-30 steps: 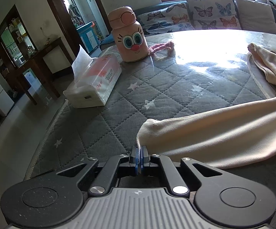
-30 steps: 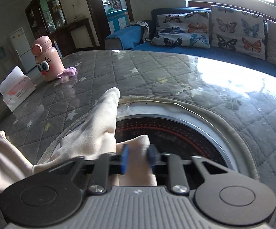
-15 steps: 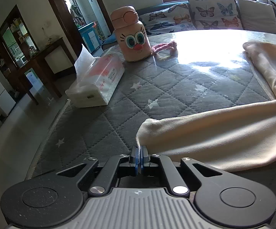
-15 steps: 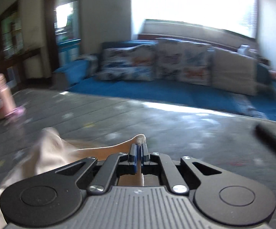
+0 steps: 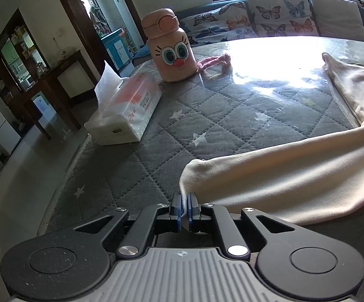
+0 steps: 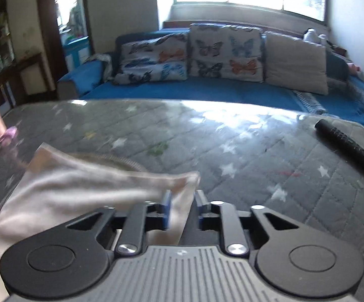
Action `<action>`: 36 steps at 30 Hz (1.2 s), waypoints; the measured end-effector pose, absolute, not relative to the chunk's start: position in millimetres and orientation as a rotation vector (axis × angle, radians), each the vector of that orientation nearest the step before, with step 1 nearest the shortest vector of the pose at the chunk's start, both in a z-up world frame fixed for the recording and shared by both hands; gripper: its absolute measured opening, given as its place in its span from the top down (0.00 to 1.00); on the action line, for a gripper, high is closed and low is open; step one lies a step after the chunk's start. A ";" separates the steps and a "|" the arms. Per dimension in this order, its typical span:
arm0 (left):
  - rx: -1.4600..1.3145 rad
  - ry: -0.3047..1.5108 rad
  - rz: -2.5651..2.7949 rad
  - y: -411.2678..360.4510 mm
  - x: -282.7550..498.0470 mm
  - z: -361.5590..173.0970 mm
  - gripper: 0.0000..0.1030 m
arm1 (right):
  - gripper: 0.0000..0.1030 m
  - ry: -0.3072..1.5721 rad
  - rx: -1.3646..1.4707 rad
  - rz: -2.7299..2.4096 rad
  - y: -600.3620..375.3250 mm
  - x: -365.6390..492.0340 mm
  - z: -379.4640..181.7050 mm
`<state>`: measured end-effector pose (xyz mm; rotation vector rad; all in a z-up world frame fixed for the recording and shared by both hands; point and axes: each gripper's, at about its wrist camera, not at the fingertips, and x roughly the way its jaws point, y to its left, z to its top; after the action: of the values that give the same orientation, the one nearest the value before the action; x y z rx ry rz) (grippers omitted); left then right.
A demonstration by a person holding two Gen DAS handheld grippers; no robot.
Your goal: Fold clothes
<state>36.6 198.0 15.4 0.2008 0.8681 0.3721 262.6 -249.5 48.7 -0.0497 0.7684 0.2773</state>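
A cream garment (image 5: 295,166) lies across the grey quilted star-pattern table (image 5: 232,115). My left gripper (image 5: 184,207) is shut on the garment's near corner, low over the table. In the right wrist view the garment (image 6: 76,188) stretches to the left, blurred by motion. My right gripper (image 6: 182,201) has its jaws parted, and a corner of the cloth still lies between them.
A pink cartoon-face bottle (image 5: 170,47), a tissue box (image 5: 129,110) and a pink strap (image 5: 214,61) stand at the table's left. A black remote (image 6: 345,143) lies at the right. A blue sofa with butterfly cushions (image 6: 194,58) runs behind the table.
My right gripper closed on the garment's end, carried it to the right, and its jaws have now parted. My left gripper stays shut on its corner and has barely moved.
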 end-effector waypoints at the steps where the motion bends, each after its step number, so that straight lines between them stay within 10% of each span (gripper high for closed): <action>1: 0.205 0.867 0.373 197.7 37.1 15.0 0.93 | 0.72 0.778 -0.059 0.296 -248.9 254.9 48.9; 23: 0.259 0.845 0.363 185.6 44.2 13.4 0.70 | 0.62 0.776 0.057 -0.092 -399.8 123.7 20.5; 30: 0.310 0.843 0.375 180.5 60.0 9.9 0.71 | 0.93 0.734 0.083 -0.092 -399.6 122.4 18.6; 36: 0.353 0.834 0.369 177.4 69.2 6.5 0.71 | 0.96 0.669 0.044 -0.192 -408.2 103.1 35.6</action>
<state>69.2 177.4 6.5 0.3530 0.8344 0.3690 103.1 -408.2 35.6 0.0437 0.6687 -0.1920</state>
